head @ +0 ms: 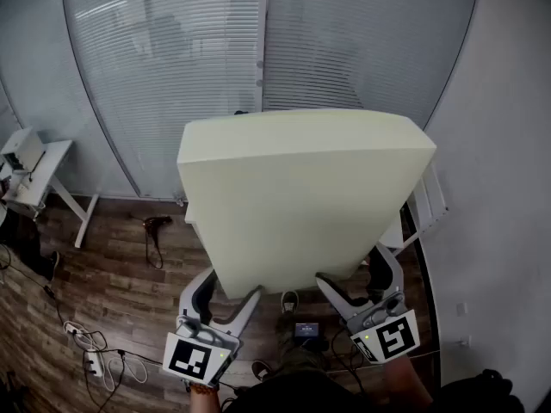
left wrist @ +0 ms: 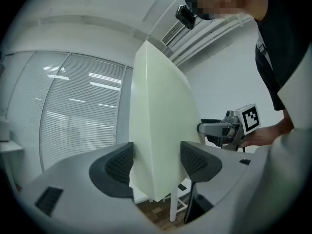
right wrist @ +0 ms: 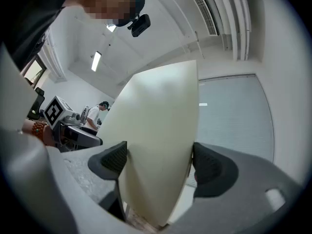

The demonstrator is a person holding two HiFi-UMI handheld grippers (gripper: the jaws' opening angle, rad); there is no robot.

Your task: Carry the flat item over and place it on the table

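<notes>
My head camera sits above my hands and looks forward and steeply down. The foam panel [head: 301, 196] fills its centre at close range, with my left gripper [head: 231, 289] at 7 o'clock, my right gripper [head: 355, 278] at 5 o'clock and the wooden floor [head: 112, 299] well below. The camera on my left gripper [left wrist: 156, 162] looks about level along its jaws, so near the panel clasped between them that it fills the middle. It catches the right gripper's marker cube [left wrist: 249, 118] at 3 o'clock. My right gripper's [right wrist: 156, 162] camera looks slightly upward along its own jaws, equally close, with the left gripper's marker cube [right wrist: 53, 112] at 9 o'clock. All three views share the panel and the window blinds [head: 172, 58] behind it.
</notes>
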